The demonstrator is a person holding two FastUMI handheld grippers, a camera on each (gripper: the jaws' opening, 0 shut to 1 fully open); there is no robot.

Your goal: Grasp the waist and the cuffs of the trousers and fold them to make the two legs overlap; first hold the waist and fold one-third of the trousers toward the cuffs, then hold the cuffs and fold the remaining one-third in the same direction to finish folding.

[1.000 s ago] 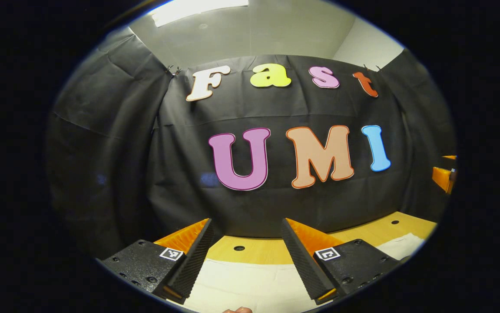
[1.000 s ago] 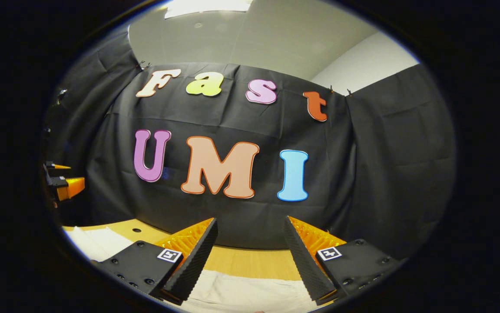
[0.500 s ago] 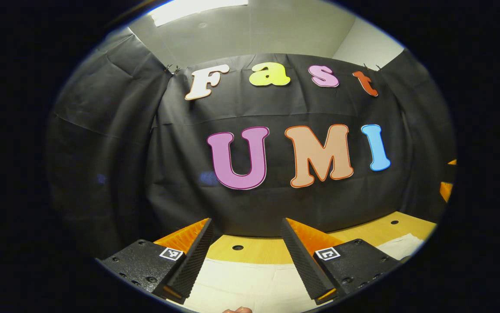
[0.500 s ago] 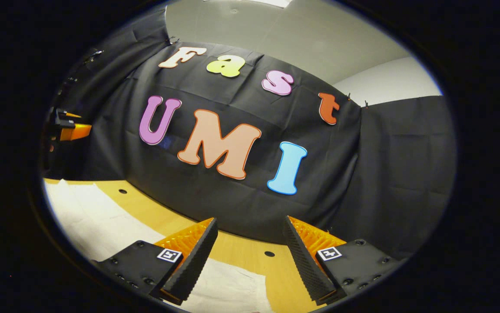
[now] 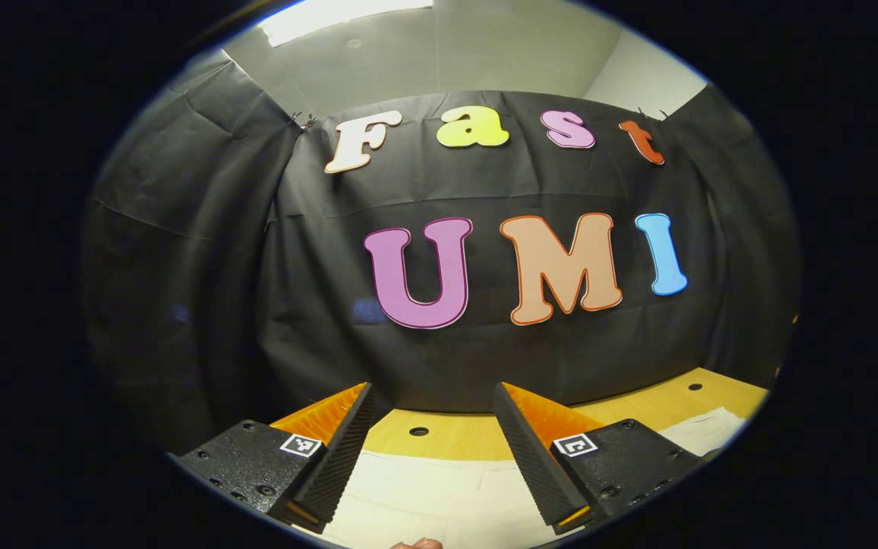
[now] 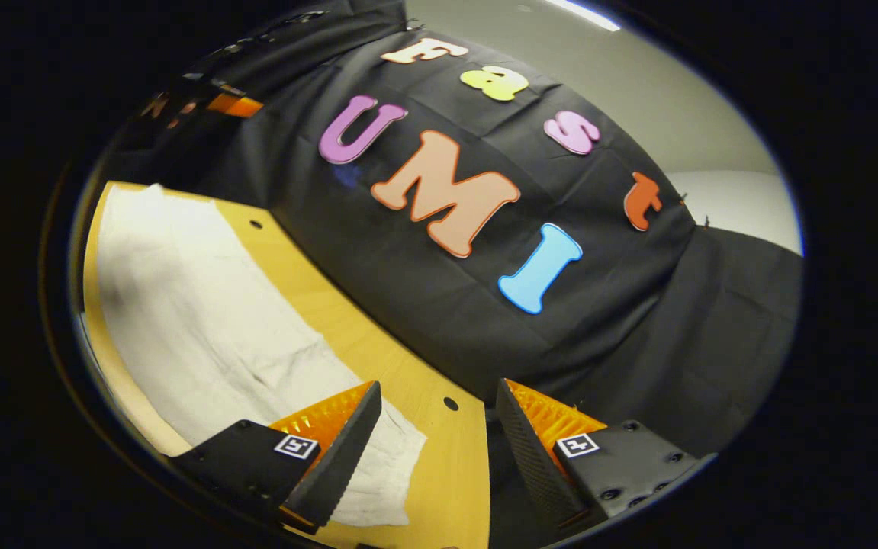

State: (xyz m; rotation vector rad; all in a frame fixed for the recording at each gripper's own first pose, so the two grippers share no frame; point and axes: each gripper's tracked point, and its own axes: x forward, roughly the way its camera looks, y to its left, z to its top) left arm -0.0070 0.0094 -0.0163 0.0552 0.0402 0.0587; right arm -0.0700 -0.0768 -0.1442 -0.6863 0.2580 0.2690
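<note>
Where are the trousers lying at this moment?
The white trousers lie flat on the wooden table, at the left of the right gripper view; one end reaches the right gripper, and the left gripper is above them.

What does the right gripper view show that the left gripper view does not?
Right gripper view: the long run of the white trousers across the table, down to one end near the right hand-held gripper, which is open, and the table's end edge.

Left gripper view: a ceiling light; the open left hand-held gripper above a short strip of cloth.

Both: trousers, table, black wall cloth.
</note>
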